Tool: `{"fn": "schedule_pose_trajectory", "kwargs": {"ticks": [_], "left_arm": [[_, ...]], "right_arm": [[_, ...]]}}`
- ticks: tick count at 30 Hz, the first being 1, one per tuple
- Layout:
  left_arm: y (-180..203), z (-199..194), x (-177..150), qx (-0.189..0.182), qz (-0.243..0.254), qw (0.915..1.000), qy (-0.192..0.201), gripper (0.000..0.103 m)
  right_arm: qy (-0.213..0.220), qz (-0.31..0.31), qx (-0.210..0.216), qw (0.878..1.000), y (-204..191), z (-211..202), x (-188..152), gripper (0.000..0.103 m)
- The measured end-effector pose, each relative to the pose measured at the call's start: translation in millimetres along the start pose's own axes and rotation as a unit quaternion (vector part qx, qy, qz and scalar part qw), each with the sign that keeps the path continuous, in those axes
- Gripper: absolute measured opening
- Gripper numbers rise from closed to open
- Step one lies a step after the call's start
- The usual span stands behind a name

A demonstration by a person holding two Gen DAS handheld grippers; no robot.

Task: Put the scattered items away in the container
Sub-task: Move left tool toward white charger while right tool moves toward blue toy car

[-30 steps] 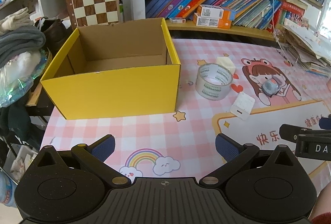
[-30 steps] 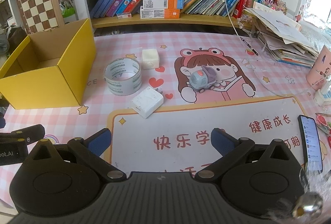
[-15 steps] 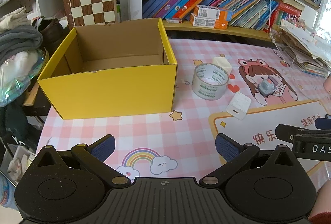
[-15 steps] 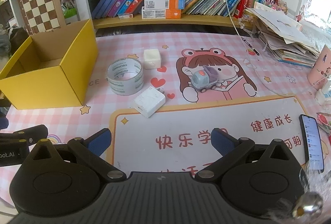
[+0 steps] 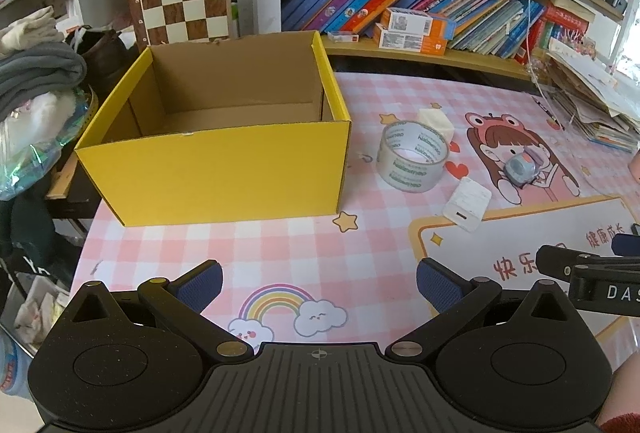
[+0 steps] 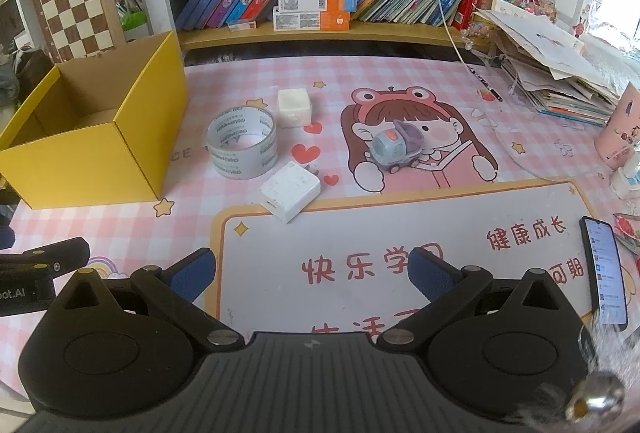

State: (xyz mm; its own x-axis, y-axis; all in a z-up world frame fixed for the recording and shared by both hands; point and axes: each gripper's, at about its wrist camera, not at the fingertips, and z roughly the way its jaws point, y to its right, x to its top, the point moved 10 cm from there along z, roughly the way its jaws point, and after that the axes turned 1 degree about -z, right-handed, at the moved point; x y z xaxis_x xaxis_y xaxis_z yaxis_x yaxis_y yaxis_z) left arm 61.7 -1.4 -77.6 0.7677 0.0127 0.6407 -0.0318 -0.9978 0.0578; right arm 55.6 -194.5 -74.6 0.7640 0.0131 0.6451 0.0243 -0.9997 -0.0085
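Note:
An open yellow cardboard box stands empty at the table's left. To its right lie a roll of clear tape, a cream cube, a white charger block and a small grey toy car. My left gripper is open and empty, in front of the box. My right gripper is open and empty, near the table's front, short of the charger.
A pink checked mat covers the table. A phone lies at the right edge. A paper stack and a pink cup sit far right. A bookshelf runs behind. Clothes pile up left of the box.
Both grippers have drifted slightly; the box and items shifted a little left in the left wrist view and a little right in the right wrist view. Nothing was taken hold of.

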Motion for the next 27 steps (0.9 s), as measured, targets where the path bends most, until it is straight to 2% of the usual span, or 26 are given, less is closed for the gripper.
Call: {"fn": "schedule_pose_trajectory", "kwargs": {"ticks": [7,15,19,23,27], "left_arm": [[1.2,1.4,-0.6,-0.009,-0.002,1.0000,-0.002,0.103],[3.1,-0.2,2.4,-0.002,0.010,0.9999,0.007,0.103],[8.2,0.2,2.5,-0.015,0.015,0.9998,0.004,0.103],[13.3,1.2,2.9,-0.021,0.018,0.9996,0.004,0.103],[17.2,6.2,1.5,-0.022,0.013,0.9997,-0.005,0.103]], "right_arm": [[-0.008,-0.001,0.009,1.000,-2.8,3.3,-1.3,0.103],[-0.006,-0.005,0.012,1.000,-5.1,4.5,0.0,0.103],[0.002,0.001,0.018,1.000,-2.9,3.2,3.4,0.101],[-0.001,0.001,0.024,1.000,-1.3,6.0,3.3,0.095],[-0.006,0.002,0.024,1.000,3.5,9.0,2.6,0.094]]}}
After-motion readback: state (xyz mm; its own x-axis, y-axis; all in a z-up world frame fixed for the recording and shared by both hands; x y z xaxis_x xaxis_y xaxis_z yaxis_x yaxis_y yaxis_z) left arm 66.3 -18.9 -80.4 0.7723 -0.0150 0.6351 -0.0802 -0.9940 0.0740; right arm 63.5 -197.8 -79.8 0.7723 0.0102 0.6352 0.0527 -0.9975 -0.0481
